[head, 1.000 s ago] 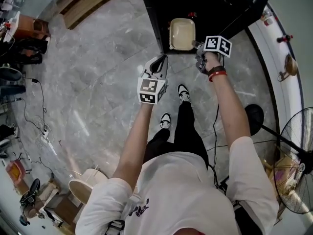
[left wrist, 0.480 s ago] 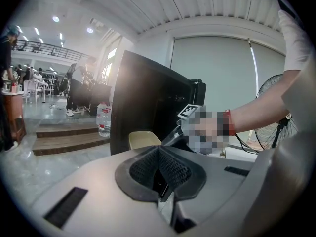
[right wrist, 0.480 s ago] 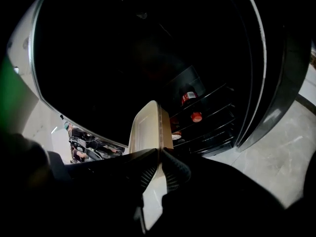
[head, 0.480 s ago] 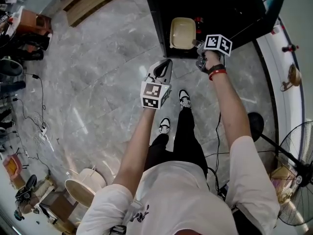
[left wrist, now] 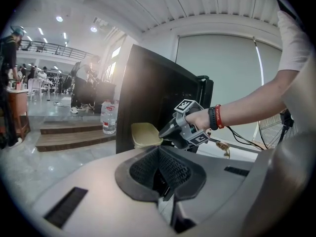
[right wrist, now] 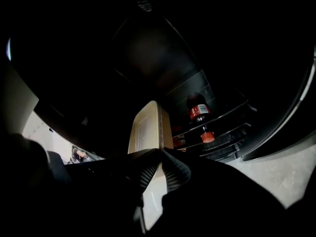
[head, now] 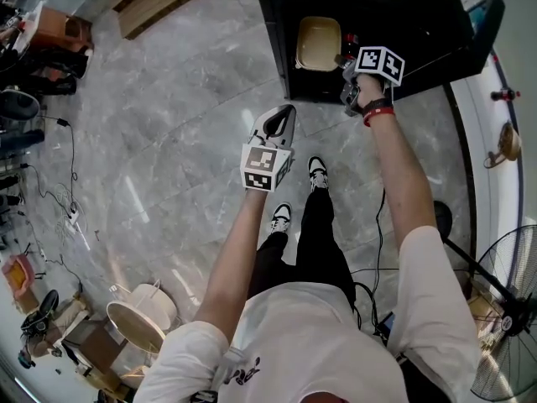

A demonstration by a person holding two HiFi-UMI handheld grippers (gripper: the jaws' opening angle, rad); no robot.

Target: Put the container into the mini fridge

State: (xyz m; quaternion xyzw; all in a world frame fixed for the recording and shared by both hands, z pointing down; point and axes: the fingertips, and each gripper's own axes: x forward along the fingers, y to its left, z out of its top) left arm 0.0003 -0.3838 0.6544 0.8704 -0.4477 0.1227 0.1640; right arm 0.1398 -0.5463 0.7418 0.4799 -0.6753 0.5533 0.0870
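Note:
The beige rectangular container (head: 319,44) hangs at the open front of the black mini fridge (head: 419,23). My right gripper (head: 346,67) is shut on the container's rim, its near right edge in the head view. In the right gripper view the container (right wrist: 148,127) stands on edge between the pads, with the dark fridge interior behind it. The fridge door (head: 482,23) stands open to the right. My left gripper (head: 278,124) hangs lower over the floor, shut and holding nothing. The left gripper view shows the container (left wrist: 145,132) and the right gripper (left wrist: 170,131) in front of the fridge (left wrist: 148,88).
A red-labelled bottle (right wrist: 199,111) lies on a fridge rack past the container. On the marble floor are cables (head: 50,200) at the left, a pale bucket (head: 138,317) at the lower left and a fan (head: 503,317) at the lower right. A water bottle (left wrist: 108,123) stands on wooden steps.
The right gripper has carried the container a little further up the head view, towards the fridge opening. The left gripper has stayed shut and drifted slightly.

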